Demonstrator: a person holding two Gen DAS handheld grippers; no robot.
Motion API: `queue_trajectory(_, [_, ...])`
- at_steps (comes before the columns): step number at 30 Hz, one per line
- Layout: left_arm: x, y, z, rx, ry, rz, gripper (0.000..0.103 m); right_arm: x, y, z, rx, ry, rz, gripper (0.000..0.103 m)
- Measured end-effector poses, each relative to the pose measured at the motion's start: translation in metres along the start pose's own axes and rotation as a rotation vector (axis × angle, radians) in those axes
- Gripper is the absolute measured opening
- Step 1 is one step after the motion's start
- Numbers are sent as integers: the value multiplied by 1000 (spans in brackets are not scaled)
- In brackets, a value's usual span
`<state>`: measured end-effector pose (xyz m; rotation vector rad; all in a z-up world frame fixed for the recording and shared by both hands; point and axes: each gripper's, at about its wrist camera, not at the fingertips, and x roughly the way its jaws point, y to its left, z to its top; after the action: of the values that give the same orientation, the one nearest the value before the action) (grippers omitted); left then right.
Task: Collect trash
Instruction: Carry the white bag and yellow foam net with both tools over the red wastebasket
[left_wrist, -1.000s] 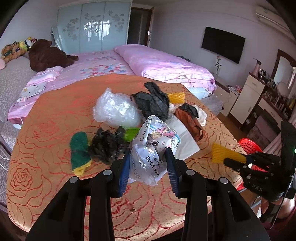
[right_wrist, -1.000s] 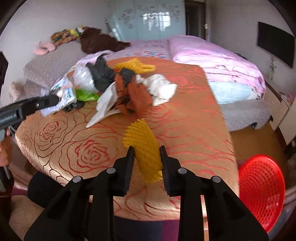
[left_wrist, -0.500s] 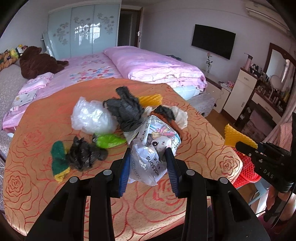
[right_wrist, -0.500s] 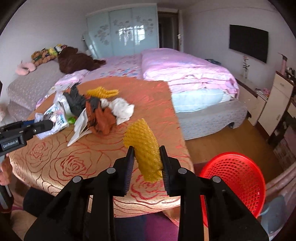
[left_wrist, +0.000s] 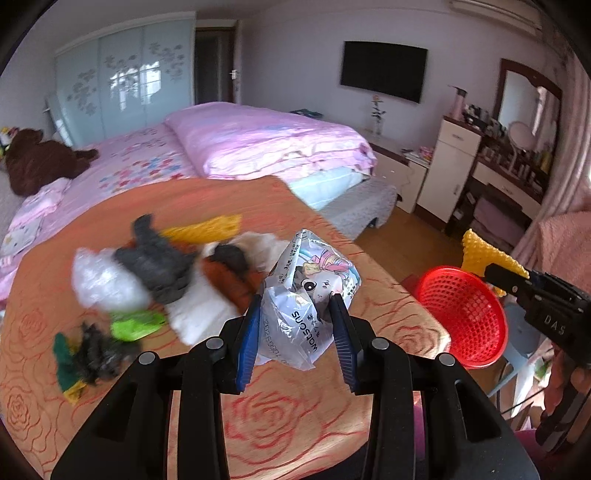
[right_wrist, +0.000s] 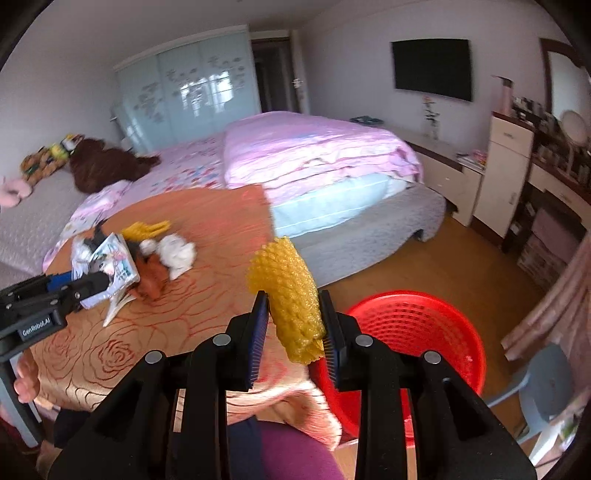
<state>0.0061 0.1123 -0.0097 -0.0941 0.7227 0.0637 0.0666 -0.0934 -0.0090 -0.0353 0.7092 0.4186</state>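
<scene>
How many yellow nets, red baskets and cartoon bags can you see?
Yellow nets: 2 (held net, table net)
Red basket: 1
Cartoon bag: 1
Total: 4

Both wrist views toward shared table (left_wrist: 303, 417)
</scene>
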Motion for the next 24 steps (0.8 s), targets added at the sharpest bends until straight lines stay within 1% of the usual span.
queue_trajectory(5, [11, -27, 10, 41, 5, -43, 35, -8, -34, -1, 68, -14, -72, 27])
queue_trajectory(9, [19, -55, 19, 90, 6, -82, 35, -14, -60, -5, 125, -20, -130, 28])
queue_trajectory(11, [24, -69, 22, 111, 8, -97, 35, -17, -68, -9, 145, -23, -157, 28])
queue_trajectory(15, [38, -97, 29, 139, 29, -151, 35, -20, -83, -15, 174, -27, -203, 28])
queue_trajectory(20, [54, -131, 27, 196, 54, -187, 35, -20, -101, -23, 220, -19, -241, 28])
queue_trajectory(24, [75, -156, 22, 236, 94, -218, 35, -15, -115, -30, 257, -3, -267, 29])
